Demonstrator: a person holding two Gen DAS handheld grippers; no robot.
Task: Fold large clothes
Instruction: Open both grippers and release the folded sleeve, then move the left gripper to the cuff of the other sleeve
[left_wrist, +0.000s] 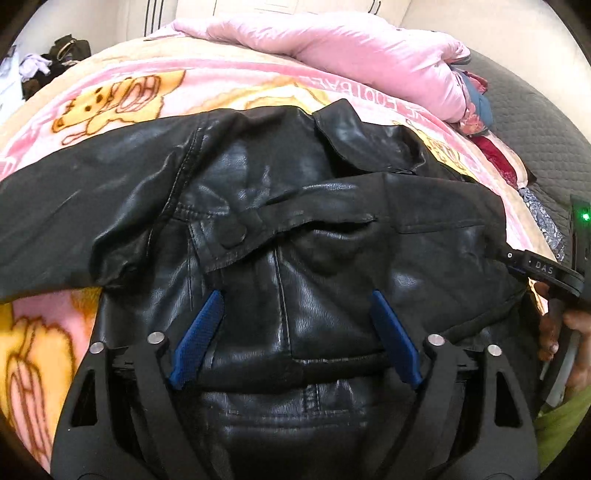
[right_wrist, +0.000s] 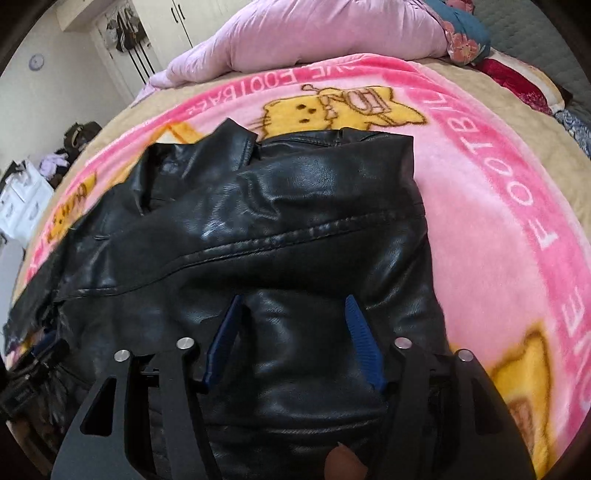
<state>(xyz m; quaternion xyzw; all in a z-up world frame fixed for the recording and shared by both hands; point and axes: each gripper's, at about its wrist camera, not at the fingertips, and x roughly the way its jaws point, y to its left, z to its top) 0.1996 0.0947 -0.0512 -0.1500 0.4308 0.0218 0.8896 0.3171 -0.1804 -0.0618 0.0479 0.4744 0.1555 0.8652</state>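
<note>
A black leather jacket (left_wrist: 258, 206) lies partly folded on a pink cartoon blanket (left_wrist: 122, 92); it also shows in the right wrist view (right_wrist: 288, 206). My left gripper (left_wrist: 293, 299) is open, its blue fingers (left_wrist: 199, 332) spread over the jacket's near part with a sleeve and buttoned tab lying across just beyond them. My right gripper (right_wrist: 293, 301) is open over the jacket's near right part, blue fingers (right_wrist: 364, 339) apart, nothing between them but the leather below. The right gripper's body shows at the left wrist view's right edge (left_wrist: 546, 269).
A pink quilt (left_wrist: 332, 44) is bunched at the bed's far end, also in the right wrist view (right_wrist: 314, 37). Bare blanket (right_wrist: 498, 206) lies right of the jacket. Wardrobe doors (right_wrist: 155, 40) and clutter (right_wrist: 55, 162) stand beyond the bed at the left.
</note>
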